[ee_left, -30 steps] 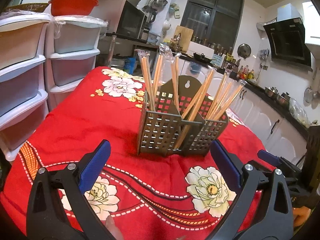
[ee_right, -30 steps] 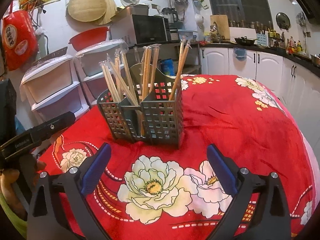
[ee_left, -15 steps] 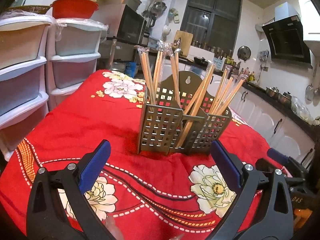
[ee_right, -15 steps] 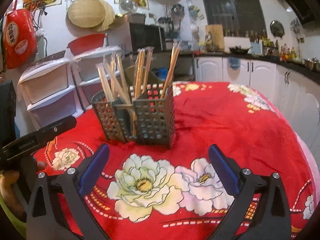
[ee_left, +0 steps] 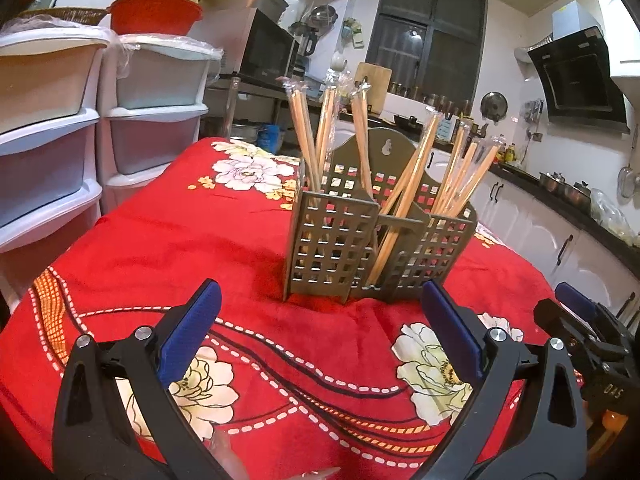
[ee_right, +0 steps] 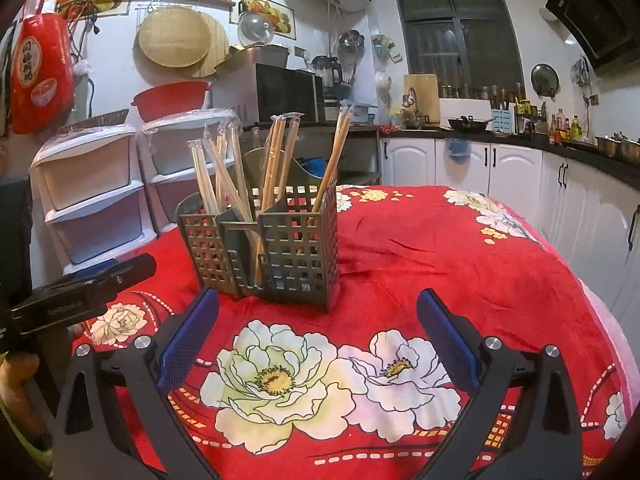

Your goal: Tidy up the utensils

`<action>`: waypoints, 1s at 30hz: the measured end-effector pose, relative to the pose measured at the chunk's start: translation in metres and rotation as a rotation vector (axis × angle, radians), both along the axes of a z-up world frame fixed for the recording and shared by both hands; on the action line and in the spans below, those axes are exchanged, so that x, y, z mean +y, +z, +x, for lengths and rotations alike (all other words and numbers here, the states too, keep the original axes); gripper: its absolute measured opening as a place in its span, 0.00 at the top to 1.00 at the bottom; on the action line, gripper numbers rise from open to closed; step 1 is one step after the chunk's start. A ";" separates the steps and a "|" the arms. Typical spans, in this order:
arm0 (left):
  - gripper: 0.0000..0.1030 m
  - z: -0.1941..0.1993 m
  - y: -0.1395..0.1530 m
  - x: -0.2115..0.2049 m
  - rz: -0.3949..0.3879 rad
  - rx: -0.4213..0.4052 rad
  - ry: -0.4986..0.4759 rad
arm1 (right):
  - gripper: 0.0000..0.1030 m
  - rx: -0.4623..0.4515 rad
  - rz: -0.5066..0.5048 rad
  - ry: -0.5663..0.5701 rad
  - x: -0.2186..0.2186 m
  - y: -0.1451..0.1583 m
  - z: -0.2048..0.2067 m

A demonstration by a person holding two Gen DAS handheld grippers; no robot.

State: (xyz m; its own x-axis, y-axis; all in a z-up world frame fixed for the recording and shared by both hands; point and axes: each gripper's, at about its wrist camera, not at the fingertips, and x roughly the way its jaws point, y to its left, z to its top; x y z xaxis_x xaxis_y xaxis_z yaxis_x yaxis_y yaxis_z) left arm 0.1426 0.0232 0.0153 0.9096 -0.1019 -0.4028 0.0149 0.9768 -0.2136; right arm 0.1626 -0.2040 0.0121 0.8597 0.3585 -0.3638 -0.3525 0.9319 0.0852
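Covering the whole table is a red cloth [ee_left: 168, 240] with big white flowers printed on it, and that's easily the biggest thing in both views. Next down in size are the white plastic drawer units [ee_left: 152, 120] off to the side against the wall, with a red basin [ee_left: 154, 14] sitting on top of one.

On the cloth, roughly mid-table, stands a grey perforated utensil caddy [ee_left: 360, 256], upright, split into compartments with a taller back panel. Wrapped chopsticks [ee_left: 404, 196] are standing in it, leaning at different angles: a bunch in the compartment on the left-wrist view's left, one pair slanting across the middle, and more fanned out on the right side. From the right wrist view it's the same caddy [ee_right: 276, 248] seen from another side, chopsticks [ee_right: 276, 168] poking out the top.

Both grippers are over the cloth, near the caddy but not touching it. The left gripper [ee_left: 320, 332] has its blue-padded jaws spread wide with nothing between them. Same deal with the right gripper [ee_right: 318, 340]: jaws wide apart, holding nothing, just flowers underneath.
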 end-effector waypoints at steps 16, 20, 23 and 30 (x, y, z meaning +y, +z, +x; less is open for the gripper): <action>0.11 -0.001 -0.003 0.005 -0.013 0.004 0.017 | 0.07 0.005 0.004 -0.020 -0.002 -0.004 -0.001; 0.11 -0.002 -0.002 0.005 -0.012 0.002 0.018 | 0.07 0.004 0.003 -0.020 -0.002 -0.004 -0.001; 0.11 -0.003 -0.002 0.005 -0.009 -0.001 0.018 | 0.07 0.004 0.003 -0.020 -0.002 -0.004 -0.001; 0.11 -0.003 -0.001 0.005 -0.009 0.002 0.021 | 0.07 0.008 0.002 -0.018 -0.002 -0.004 -0.001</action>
